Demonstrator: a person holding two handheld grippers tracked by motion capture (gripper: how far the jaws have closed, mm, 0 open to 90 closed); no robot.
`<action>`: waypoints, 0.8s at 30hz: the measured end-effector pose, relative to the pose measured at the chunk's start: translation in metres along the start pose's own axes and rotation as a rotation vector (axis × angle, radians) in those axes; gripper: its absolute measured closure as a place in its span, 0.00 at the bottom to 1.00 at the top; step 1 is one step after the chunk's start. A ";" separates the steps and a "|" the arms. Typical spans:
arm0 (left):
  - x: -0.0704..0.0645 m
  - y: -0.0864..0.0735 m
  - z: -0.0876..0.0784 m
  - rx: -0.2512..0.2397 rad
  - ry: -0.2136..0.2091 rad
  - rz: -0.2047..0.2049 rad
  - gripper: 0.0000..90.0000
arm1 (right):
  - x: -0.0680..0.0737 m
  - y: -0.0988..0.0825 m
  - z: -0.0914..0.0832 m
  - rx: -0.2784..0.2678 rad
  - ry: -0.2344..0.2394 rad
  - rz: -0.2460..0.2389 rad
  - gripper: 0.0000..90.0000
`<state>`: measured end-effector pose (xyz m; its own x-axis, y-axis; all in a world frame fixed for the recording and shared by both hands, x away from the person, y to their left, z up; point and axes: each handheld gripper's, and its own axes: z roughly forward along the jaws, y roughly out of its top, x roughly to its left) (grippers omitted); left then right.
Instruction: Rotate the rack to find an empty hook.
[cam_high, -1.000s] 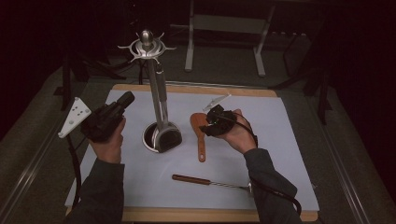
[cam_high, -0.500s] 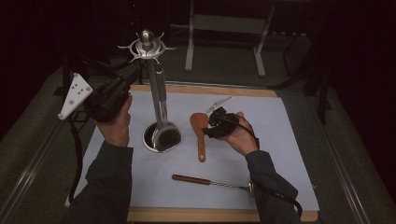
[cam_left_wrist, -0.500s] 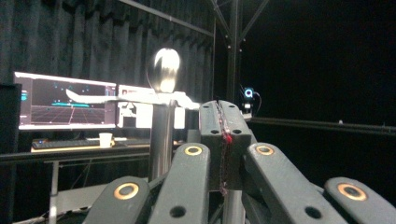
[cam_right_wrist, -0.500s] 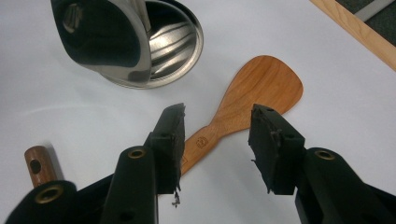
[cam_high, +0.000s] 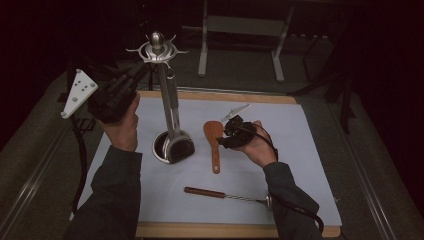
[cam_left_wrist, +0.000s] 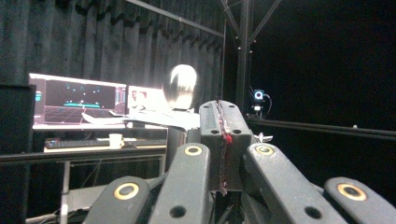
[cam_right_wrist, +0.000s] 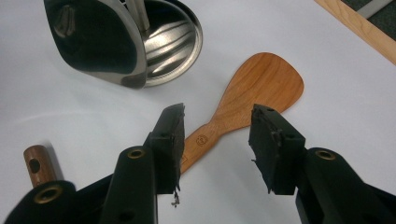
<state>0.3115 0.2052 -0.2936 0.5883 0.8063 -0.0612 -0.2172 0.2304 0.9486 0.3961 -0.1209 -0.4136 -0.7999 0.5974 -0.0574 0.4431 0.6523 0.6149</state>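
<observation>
right gripper (cam_right_wrist: 217, 140) spread over wooden spatula (cam_right_wrist: 254, 95) neck, not touching. light, stiff, smooth; best pinched at narrow neck. left gripper (cam_left_wrist: 223, 140) pressed together, empty.

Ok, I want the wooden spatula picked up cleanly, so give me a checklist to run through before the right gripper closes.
1. Right gripper open: ok, jaws stand apart.
2. Wooden spatula neck between the jaws: ok in the right gripper view; the pads do not press on it.
3. Spatula lying flat and free on the white mat: ok, nothing rests on it.
4. Clear of the metal rack base: ok, the base sits apart from the blade.
5. Left gripper out of the way: ok, shut and raised near the rack top.
6. Wood-handled utensil clear: ok, it lies nearer the person.
</observation>
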 end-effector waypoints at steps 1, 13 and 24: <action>0.000 0.000 0.000 0.000 0.000 0.000 1.00 | 0.000 0.000 0.000 0.000 0.000 0.000 0.61; 0.009 0.001 0.000 -0.007 0.029 -0.005 1.00 | -0.001 -0.004 0.000 0.005 0.003 0.007 0.61; 0.020 0.000 0.001 -0.021 0.065 -0.025 1.00 | -0.002 -0.004 -0.002 0.006 0.003 0.005 0.61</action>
<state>0.3247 0.2209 -0.2944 0.5423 0.8335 -0.1054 -0.2193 0.2616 0.9399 0.3948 -0.1254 -0.4148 -0.7985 0.5997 -0.0521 0.4499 0.6520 0.6103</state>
